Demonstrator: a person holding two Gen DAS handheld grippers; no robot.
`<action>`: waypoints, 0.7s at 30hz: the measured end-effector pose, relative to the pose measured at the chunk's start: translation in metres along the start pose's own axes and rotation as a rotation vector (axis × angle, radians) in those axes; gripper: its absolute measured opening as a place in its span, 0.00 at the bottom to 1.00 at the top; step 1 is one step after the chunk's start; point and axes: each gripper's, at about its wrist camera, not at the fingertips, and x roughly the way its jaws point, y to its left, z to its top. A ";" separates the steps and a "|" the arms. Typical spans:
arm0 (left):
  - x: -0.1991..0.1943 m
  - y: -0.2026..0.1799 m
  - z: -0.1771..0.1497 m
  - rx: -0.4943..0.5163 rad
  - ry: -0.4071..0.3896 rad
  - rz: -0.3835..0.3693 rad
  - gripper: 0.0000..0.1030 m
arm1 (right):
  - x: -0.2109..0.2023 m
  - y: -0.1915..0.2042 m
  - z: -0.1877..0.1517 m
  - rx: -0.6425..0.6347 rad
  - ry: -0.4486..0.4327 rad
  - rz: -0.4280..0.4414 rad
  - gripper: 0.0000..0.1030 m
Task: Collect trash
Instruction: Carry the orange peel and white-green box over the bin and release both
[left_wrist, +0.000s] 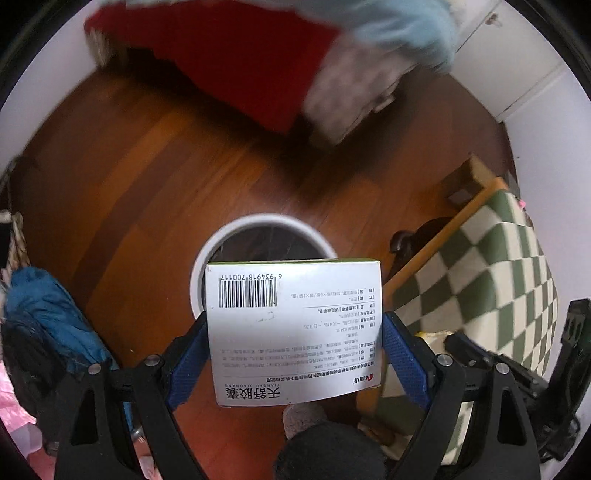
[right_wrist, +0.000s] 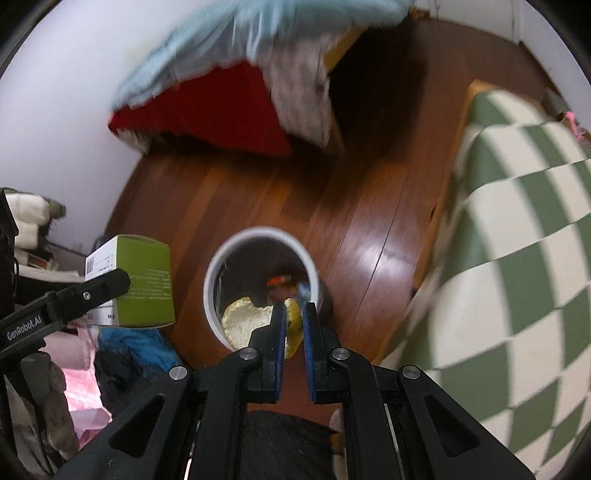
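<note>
My left gripper (left_wrist: 293, 325) is shut on a white and green medicine box (left_wrist: 293, 332), held above the floor just short of a round white trash bin (left_wrist: 236, 230). In the right wrist view the box (right_wrist: 142, 280) and left gripper finger (right_wrist: 107, 284) hang left of the bin (right_wrist: 258, 236). My right gripper (right_wrist: 294, 314) is nearly shut on a yellow peel-like scrap (right_wrist: 293, 325) over the bin's near rim. Inside the bin lie a pale yellow scrap (right_wrist: 242, 317) and an orange item (right_wrist: 279, 281).
The floor is brown wood (left_wrist: 147, 166). A green-white checkered cover (right_wrist: 509, 258) lies on furniture at right. A red, grey and light blue bedding pile (right_wrist: 229, 107) hangs at the back. Blue and pink clothes (right_wrist: 129, 350) lie at left.
</note>
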 end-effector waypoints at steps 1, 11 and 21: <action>0.017 0.007 0.005 -0.016 0.029 -0.002 0.86 | 0.021 0.005 0.001 -0.001 0.031 -0.008 0.09; 0.101 0.049 0.031 -0.121 0.183 -0.027 0.89 | 0.155 0.016 0.015 0.006 0.236 -0.054 0.09; 0.070 0.079 0.019 -0.196 0.090 0.014 0.97 | 0.206 0.023 0.022 -0.028 0.327 -0.095 0.42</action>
